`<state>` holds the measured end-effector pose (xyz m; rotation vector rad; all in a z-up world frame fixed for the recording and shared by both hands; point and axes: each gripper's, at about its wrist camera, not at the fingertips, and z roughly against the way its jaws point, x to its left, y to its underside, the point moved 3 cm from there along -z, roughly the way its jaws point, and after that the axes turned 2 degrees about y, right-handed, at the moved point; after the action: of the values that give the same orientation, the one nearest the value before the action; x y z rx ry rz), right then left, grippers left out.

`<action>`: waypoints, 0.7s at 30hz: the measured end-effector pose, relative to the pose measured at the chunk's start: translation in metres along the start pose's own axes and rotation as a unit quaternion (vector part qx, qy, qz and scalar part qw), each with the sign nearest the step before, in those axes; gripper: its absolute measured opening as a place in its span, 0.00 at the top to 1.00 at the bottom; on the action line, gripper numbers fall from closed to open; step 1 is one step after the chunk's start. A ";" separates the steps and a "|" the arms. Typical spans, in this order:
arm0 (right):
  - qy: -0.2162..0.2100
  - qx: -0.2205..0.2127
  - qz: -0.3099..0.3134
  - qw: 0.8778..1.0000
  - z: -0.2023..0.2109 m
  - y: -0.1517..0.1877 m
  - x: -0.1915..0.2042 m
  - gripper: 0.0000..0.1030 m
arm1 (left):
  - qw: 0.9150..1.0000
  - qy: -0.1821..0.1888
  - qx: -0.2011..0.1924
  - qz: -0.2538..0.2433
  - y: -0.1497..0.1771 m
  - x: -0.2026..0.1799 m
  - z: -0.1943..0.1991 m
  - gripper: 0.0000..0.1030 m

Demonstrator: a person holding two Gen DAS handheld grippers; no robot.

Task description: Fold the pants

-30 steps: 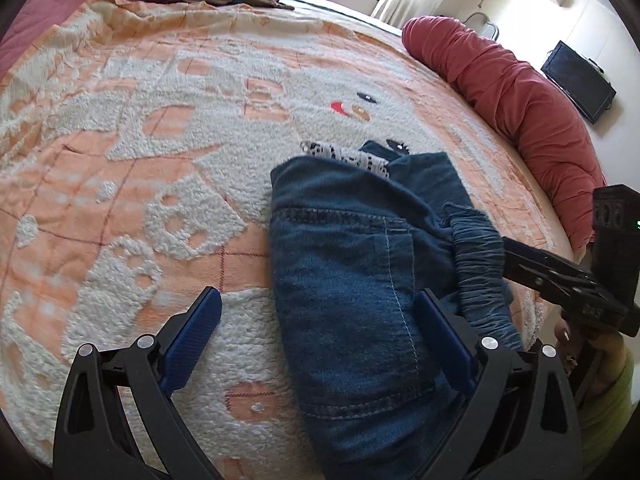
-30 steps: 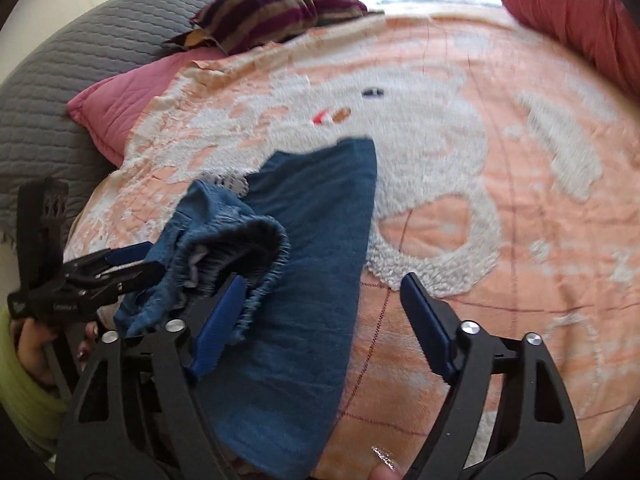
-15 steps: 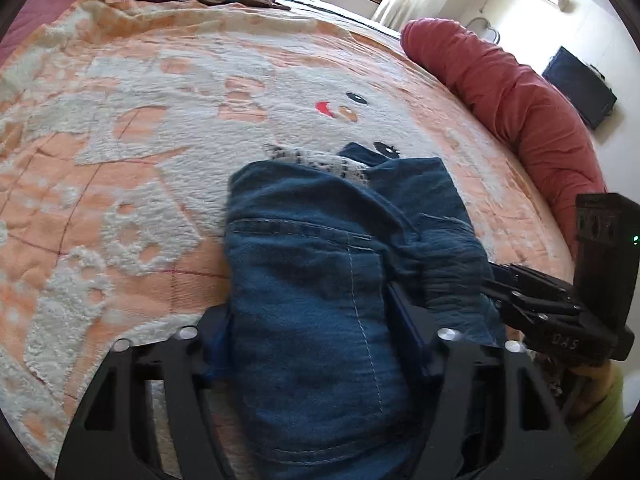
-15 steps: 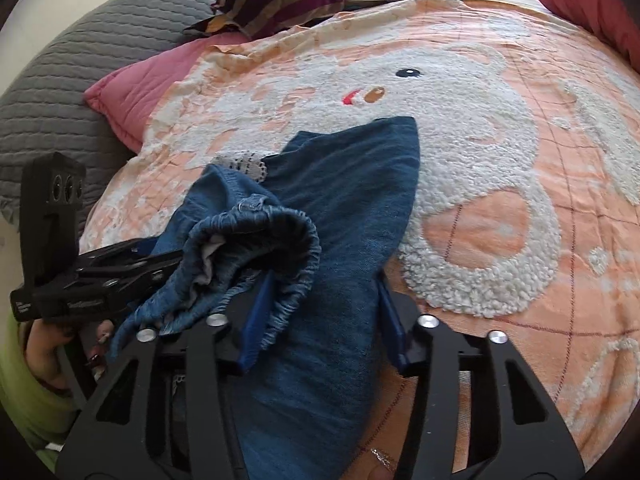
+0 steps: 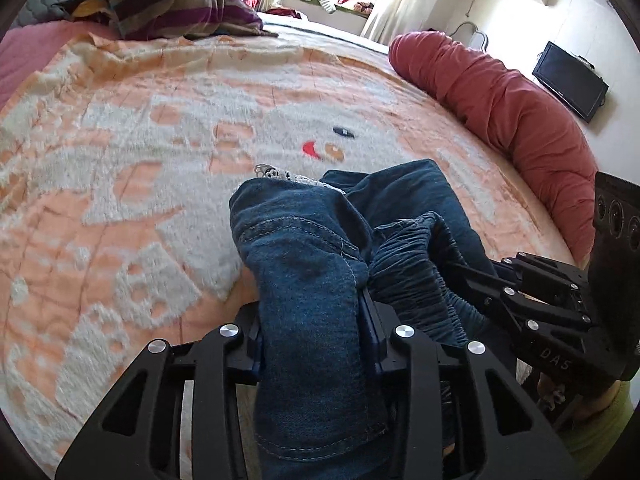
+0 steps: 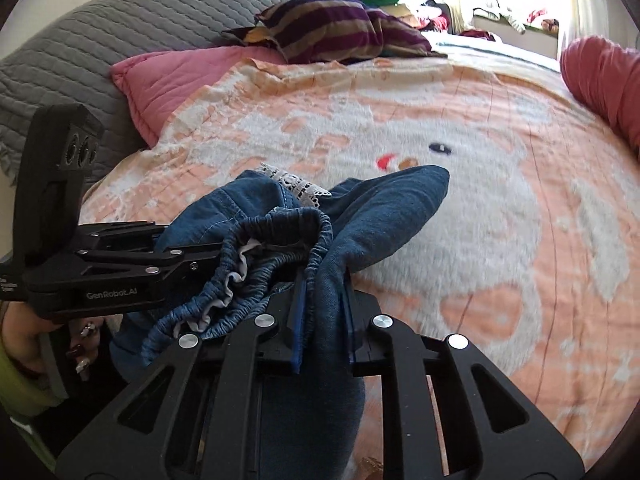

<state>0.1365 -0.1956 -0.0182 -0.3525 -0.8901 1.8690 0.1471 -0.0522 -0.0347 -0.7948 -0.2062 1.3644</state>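
Note:
Blue denim pants [image 5: 304, 248] with an elastic waistband [image 5: 412, 264] and a white lace trim [image 5: 280, 174] are bunched at the near edge of the bed. My left gripper [image 5: 316, 320] is shut on a fold of the denim. My right gripper [image 6: 324, 300] is shut on another fold of the pants [image 6: 384, 216], beside the gathered waistband [image 6: 276, 256]. Both lift the cloth off the orange blanket [image 5: 140, 160]. Each gripper shows in the other's view, the right one [image 5: 472, 276] and the left one [image 6: 200, 258], close together.
The bed is covered by an orange and white fleece blanket [image 6: 500, 208]. A red bolster [image 5: 500, 112] lies along the right edge. A striped pillow [image 6: 332, 28], a pink pillow [image 6: 180, 80] and a grey quilted headboard [image 6: 100, 32] are at the far left.
Both grippers were open around the pants a second ago; they have closed on the denim and lifted it, bunching the cloth upward.

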 end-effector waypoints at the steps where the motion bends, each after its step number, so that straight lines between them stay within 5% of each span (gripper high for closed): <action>1: 0.000 -0.003 0.001 1.000 -0.001 -0.004 -0.001 0.91 | 1.000 -0.002 -0.004 0.000 -0.005 0.001 0.000 0.67; 21: 0.025 -0.023 0.015 0.999 -0.048 -0.066 -0.023 0.91 | 0.998 -0.056 -0.033 -0.009 -0.074 0.028 -0.030 0.67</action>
<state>0.2189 -0.1796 -0.0069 -0.4420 -0.8992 1.8609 0.2287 -0.0376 -0.0196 -0.7696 -0.3468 1.3916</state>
